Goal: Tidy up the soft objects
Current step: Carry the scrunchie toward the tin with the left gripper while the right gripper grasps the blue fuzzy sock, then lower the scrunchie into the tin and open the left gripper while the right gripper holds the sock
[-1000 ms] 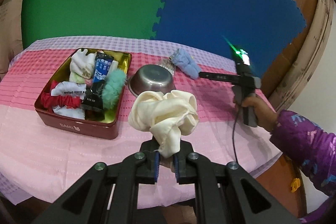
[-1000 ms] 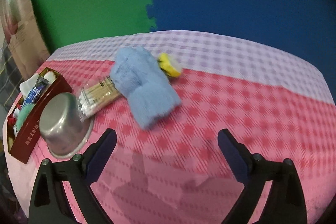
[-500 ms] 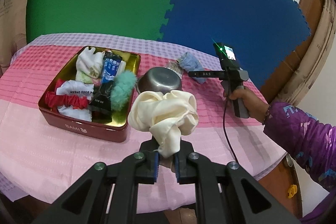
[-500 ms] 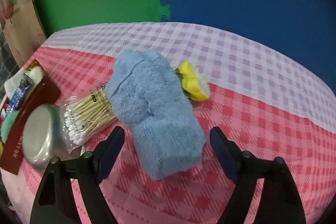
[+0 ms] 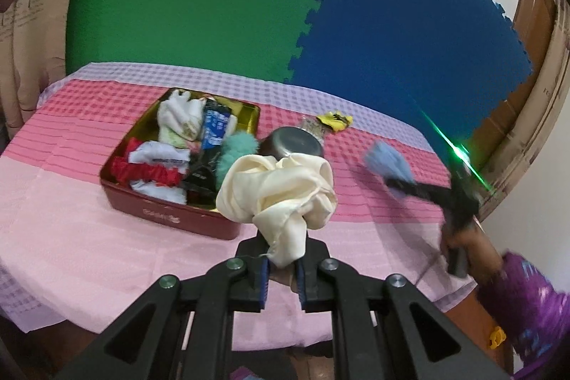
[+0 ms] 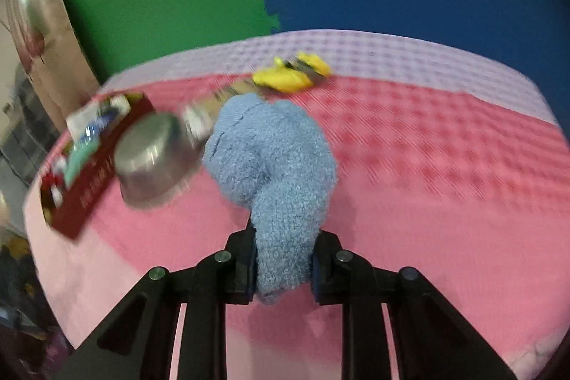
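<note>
My left gripper [image 5: 282,267] is clenched on the tail of a cream fabric scrunchie [image 5: 276,193], which bunches up above the 2 blue pads and hangs over the near part of the pink checked tablecloth [image 5: 89,237]. Beyond it sits the red tin [image 5: 171,214] with its gold lining, already holding white socks, a red scrunchie [image 5: 146,171], a blue packet and a teal fluffy piece [image 5: 233,154]. An overturned steel bowl [image 5: 290,143] stands just beside the tin's right end, with a yellow item [image 5: 335,121] farther back. My right gripper [image 6: 283,267] has just been closing, and its jaws now squeeze the lower end of a fluffy blue sock [image 6: 274,166]; the sock's bulk stands up above the fingers, off the cloth as far as I can tell. In the left view I see that same gripper, blurred, at the right edge of the table with the blue sock at its tip, held by a hand [image 5: 470,243] in a purple sleeve [image 5: 527,301]. In the right view a pack of cotton swabs lies behind the sock, partly hidden and blurred.
</note>
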`<state>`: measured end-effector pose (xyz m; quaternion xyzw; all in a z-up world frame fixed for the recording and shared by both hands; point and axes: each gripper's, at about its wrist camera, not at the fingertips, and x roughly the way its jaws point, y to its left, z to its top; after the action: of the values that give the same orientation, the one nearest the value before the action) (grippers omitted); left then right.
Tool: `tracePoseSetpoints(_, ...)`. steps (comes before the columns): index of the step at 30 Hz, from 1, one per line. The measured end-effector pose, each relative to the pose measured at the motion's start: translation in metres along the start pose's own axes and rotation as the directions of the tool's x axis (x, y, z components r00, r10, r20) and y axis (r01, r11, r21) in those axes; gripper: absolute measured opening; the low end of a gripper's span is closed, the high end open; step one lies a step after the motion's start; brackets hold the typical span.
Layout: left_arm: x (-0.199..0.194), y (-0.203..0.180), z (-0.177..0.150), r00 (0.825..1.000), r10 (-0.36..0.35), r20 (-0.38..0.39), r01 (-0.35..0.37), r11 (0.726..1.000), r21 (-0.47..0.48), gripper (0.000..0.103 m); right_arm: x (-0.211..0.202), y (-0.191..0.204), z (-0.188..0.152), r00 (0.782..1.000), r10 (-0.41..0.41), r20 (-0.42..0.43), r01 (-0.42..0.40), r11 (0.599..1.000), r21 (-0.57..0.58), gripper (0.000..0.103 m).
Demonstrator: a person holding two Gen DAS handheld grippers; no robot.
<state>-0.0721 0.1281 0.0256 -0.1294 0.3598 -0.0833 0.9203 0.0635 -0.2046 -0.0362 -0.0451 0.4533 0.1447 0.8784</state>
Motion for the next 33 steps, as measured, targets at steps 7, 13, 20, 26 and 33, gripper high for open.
tracePoseSetpoints(7, -0.015, 0.027, -0.001, 0.997, 0.070, 0.012, -0.070, 0.997, -0.032, 0.012, -0.015, -0.019, -0.049, 0.994, -0.107, -0.017, 0.108, 0.994, 0.024, 0.020)
tracePoseSetpoints(13, -0.011, 0.049, 0.015, 0.988, 0.151, 0.035, -0.152, 0.988, 0.015, 0.012, -0.016, -0.021, -0.051, 0.991, -0.133, 0.011, 0.133, 0.991, 0.020, 0.021)
tracePoseSetpoints(20, 0.031, 0.068, 0.044, 0.979, 0.202, 0.026, -0.204, 0.971, 0.124, 0.012, -0.012, -0.009, -0.051, 0.984, -0.178, 0.032, 0.178, 0.984, -0.013, 0.021)
tracePoseSetpoints(26, 0.075, 0.087, 0.064, 0.979, 0.205, -0.002, -0.202, 0.970, 0.137, 0.012, -0.011, -0.009, -0.051, 0.981, -0.188, 0.039, 0.189, 0.982, -0.020, 0.022)
tracePoseSetpoints(33, 0.109, 0.103, 0.071, 0.970, 0.240, -0.033, -0.234, 0.963, 0.131, 0.012, -0.011, -0.009, -0.051, 0.982, -0.186, 0.040, 0.187, 0.982, -0.021, 0.022)
